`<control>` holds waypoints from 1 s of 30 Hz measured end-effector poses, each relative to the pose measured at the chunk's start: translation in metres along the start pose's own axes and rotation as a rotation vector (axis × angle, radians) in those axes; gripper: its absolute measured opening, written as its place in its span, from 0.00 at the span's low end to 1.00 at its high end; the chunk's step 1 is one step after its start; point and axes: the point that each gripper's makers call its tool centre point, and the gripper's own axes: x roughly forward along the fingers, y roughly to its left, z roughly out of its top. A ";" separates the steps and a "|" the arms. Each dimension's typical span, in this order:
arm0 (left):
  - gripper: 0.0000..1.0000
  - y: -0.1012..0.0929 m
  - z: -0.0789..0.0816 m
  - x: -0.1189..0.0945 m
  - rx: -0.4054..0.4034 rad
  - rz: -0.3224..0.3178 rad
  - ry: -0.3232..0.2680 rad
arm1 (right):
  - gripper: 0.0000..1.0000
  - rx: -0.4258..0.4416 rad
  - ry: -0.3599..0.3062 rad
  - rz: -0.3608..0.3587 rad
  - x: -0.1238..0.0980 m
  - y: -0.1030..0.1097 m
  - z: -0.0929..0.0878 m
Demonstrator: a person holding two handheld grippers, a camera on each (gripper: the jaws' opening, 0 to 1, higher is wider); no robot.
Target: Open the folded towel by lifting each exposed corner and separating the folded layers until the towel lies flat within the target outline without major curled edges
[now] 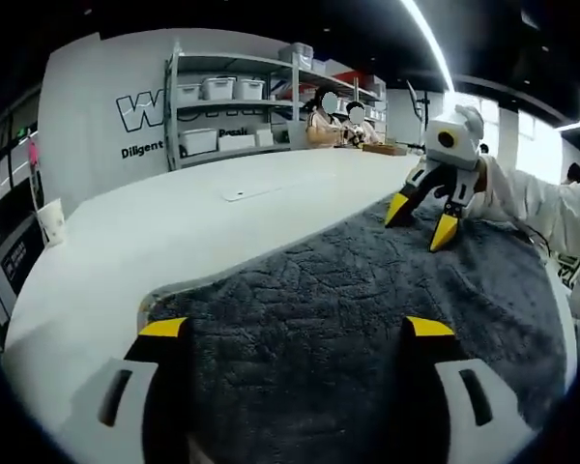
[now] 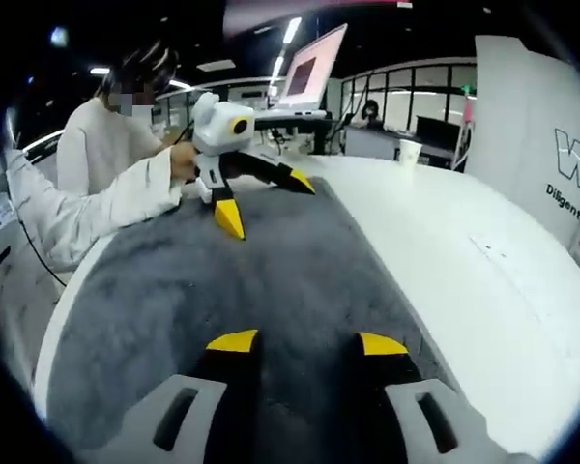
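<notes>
A dark grey fluffy towel [image 1: 348,280] lies spread on the white table [image 1: 174,222]. In the left gripper view my left gripper [image 1: 296,329] stands open, its yellow-tipped jaws wide apart over the towel's near edge. At the towel's far side my right gripper [image 1: 420,220] is open too, tips down on or just above the pile. In the right gripper view the towel [image 2: 222,271] runs away from my open right gripper [image 2: 306,342]. The left gripper [image 2: 266,201] is at the towel's far end, jaws spread, held by a hand in a white sleeve [image 2: 126,193].
White table [image 2: 483,261] stretches beside the towel, with a small flat white piece [image 1: 246,191] on it. A paper cup [image 1: 50,220] stands near one table edge. Shelves with white bins [image 1: 232,106] and seated people [image 1: 333,121] are behind. A monitor [image 2: 309,68] stands beyond the towel.
</notes>
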 end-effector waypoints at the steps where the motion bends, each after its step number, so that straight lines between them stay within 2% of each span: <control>1: 0.88 0.000 0.000 0.000 0.001 0.000 0.000 | 0.35 0.002 0.001 0.000 -0.002 -0.001 -0.001; 7: 0.88 0.000 0.000 0.000 0.002 0.000 0.002 | 0.42 -0.037 0.033 -0.026 -0.021 -0.006 -0.013; 9: 0.88 0.001 0.000 0.000 0.002 0.000 0.002 | 0.43 -0.021 0.031 -0.027 -0.027 -0.008 -0.017; 18: 0.88 0.000 0.000 0.000 0.000 0.001 0.001 | 0.42 0.047 0.013 -0.017 -0.051 -0.020 -0.037; 30: 0.88 0.000 0.001 0.000 -0.001 0.002 -0.003 | 0.40 0.060 0.018 -0.039 -0.083 -0.025 -0.060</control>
